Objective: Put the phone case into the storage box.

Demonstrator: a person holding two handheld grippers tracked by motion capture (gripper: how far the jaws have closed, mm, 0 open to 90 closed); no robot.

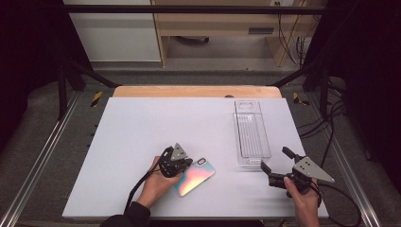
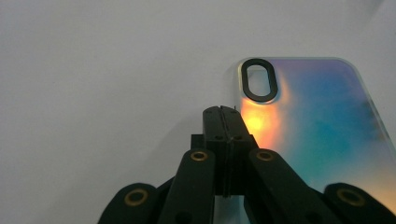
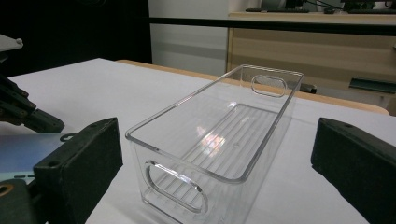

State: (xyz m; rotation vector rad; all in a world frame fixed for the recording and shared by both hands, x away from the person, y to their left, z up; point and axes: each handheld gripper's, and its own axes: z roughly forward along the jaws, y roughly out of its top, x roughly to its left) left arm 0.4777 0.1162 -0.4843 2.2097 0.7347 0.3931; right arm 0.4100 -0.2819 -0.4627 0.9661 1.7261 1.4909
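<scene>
The left hand-held gripper, clenched empty, hides the iridescent phone case's near corner; the right hand-held gripper gapes.

table: white top, wood edge at far side
shelf: wood, behind table
cables: hang at right of shelf
frame: black bar overhead

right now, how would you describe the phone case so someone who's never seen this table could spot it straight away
On the pale table, look at the near edge, just left of the middle, beside the left gripper. The phone case lies flat there, its back shimmering in rainbow colours with a black oval camera cutout at one corner. The clear plastic bin farther right is colourless and has walls.
</scene>
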